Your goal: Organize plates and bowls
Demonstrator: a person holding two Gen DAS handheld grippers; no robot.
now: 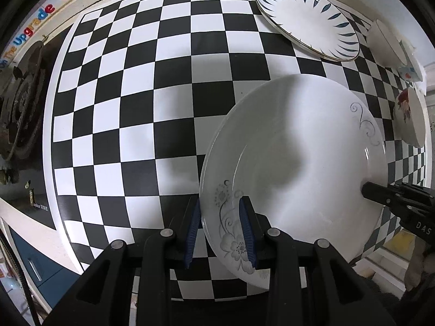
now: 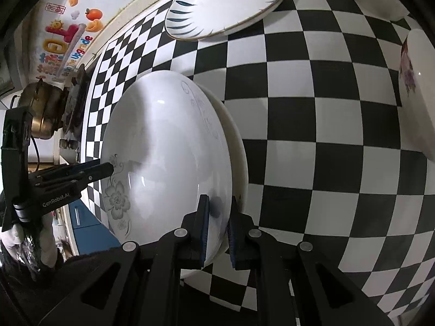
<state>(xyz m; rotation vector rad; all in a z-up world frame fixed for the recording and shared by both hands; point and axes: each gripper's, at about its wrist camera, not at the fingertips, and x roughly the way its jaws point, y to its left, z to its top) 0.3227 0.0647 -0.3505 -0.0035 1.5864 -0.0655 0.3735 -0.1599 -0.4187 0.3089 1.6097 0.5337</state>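
Note:
A large white plate [image 1: 299, 149] [image 2: 168, 141] with grey flower prints is held low over the checkered table [image 1: 136, 108] by both grippers. My left gripper [image 1: 220, 228] is shut on the plate's flowered rim, one blue pad above and one below. My right gripper [image 2: 218, 217] is shut on the opposite rim. Each wrist view shows the other gripper at the far edge: the right gripper [image 1: 380, 193], the left gripper [image 2: 103, 168]. The rim of a second, cream plate [image 2: 239, 146] peeks out just beneath the white one; whether they touch I cannot tell.
A plate with blue leaf marks [image 1: 307, 19] [image 2: 225, 5] lies at the table's far side. Bowls stand along the right edge: a plain white one [image 1: 386, 43] and one with red flowers [image 1: 410, 116] [image 2: 418, 95]. A stove [image 1: 21, 103] and a brass kettle [image 2: 40, 108] are off the left edge.

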